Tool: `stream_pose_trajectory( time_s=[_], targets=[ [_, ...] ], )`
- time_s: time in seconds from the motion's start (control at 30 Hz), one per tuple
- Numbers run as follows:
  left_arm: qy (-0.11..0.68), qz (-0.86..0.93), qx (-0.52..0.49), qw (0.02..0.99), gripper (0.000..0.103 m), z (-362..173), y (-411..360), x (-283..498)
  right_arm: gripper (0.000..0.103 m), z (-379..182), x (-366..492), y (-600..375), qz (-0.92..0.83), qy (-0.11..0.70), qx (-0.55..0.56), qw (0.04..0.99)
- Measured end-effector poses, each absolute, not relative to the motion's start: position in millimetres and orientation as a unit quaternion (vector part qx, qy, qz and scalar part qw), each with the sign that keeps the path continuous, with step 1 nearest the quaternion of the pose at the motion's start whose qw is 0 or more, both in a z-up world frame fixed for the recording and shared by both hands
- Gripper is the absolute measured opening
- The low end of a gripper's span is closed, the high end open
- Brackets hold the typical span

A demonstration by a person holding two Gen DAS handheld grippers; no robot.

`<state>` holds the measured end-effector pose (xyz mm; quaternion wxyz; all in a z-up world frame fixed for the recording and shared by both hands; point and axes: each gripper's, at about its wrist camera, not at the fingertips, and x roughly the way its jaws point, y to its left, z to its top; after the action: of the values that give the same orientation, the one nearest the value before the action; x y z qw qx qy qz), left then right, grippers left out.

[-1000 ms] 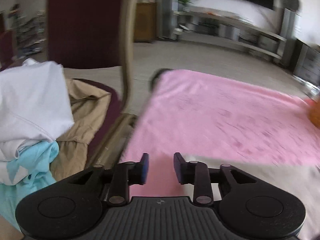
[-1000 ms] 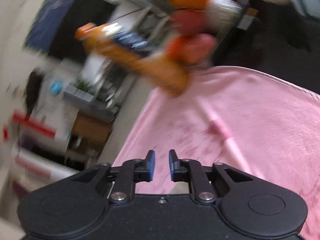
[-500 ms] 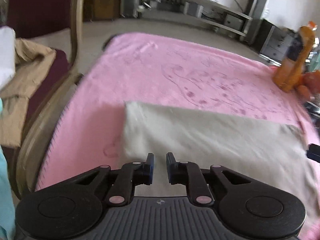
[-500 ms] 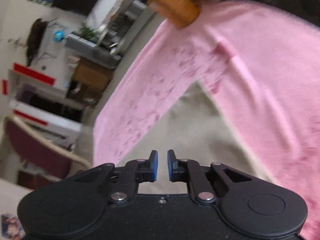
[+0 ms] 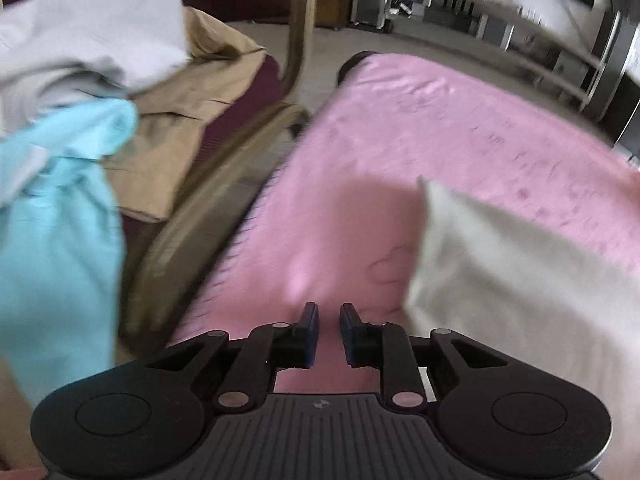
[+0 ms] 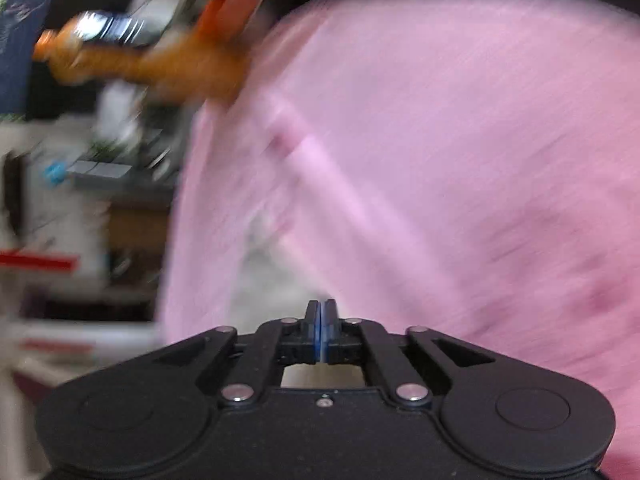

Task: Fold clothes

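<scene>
Cream garment (image 5: 500,280) lies flat, its corner (image 5: 424,184) pointing away.

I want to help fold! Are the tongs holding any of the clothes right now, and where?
Nothing that shows. The left tongs stand slightly apart over the pink blanket, empty. The right tongs have just closed, with no cloth visible between them.

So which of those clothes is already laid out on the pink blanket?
The pale beige garment, flat on the pink blanket. The white, turquoise and tan ones are heaped on the chair beside it.
</scene>
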<state>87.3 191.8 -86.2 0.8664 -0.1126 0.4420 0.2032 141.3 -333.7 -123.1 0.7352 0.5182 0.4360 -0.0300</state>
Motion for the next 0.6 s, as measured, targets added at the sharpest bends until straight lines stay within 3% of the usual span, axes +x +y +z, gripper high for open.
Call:
stream_pose_trajectory(
  time_s=[0.07,0.13,0.2,0.37,0.5,0.53,0.57,0.6],
  targets=[
    [0.448,0.211,-0.107,0.862,0.021,-83.8,190.9,77.5,0.0,-116.7,126.6,-348.7,-0.07,0.425,0.517,0.739],
    [0.444,0.21,-0.11,0.864,0.019,-75.5,187.4,63.5,0.009,-103.6,115.6,-351.8,-0.086,0.425,0.488,0.758],
    [0.423,0.19,-0.116,0.878,0.017,-66.1,179.6,48.8,0.01,-85.8,104.7,-345.8,-0.077,0.417,0.45,0.786],
    [0.408,0.098,-0.102,0.902,0.018,-60.8,141.6,36.4,0.011,-72.5,91.2,-323.9,0.054,0.409,0.446,0.795],
    [0.439,0.08,-0.057,0.893,0.02,-80.2,119.5,54.4,0.011,-82.1,101.7,-286.0,0.122,0.455,0.4,0.786],
    [0.444,0.084,-0.051,0.891,0.025,-83.8,119.1,53.0,0.011,-85.1,103.5,-282.2,0.12,0.465,0.394,0.784],
    [0.444,0.088,-0.049,0.891,0.028,-83.2,120.2,49.5,0.009,-89.8,104.3,-286.7,0.107,0.471,0.398,0.78],
    [0.448,0.093,-0.05,0.888,0.028,-82.8,123.6,48.1,0.0,-94.5,105.1,-291.2,0.094,0.477,0.401,0.776]
  ],
)
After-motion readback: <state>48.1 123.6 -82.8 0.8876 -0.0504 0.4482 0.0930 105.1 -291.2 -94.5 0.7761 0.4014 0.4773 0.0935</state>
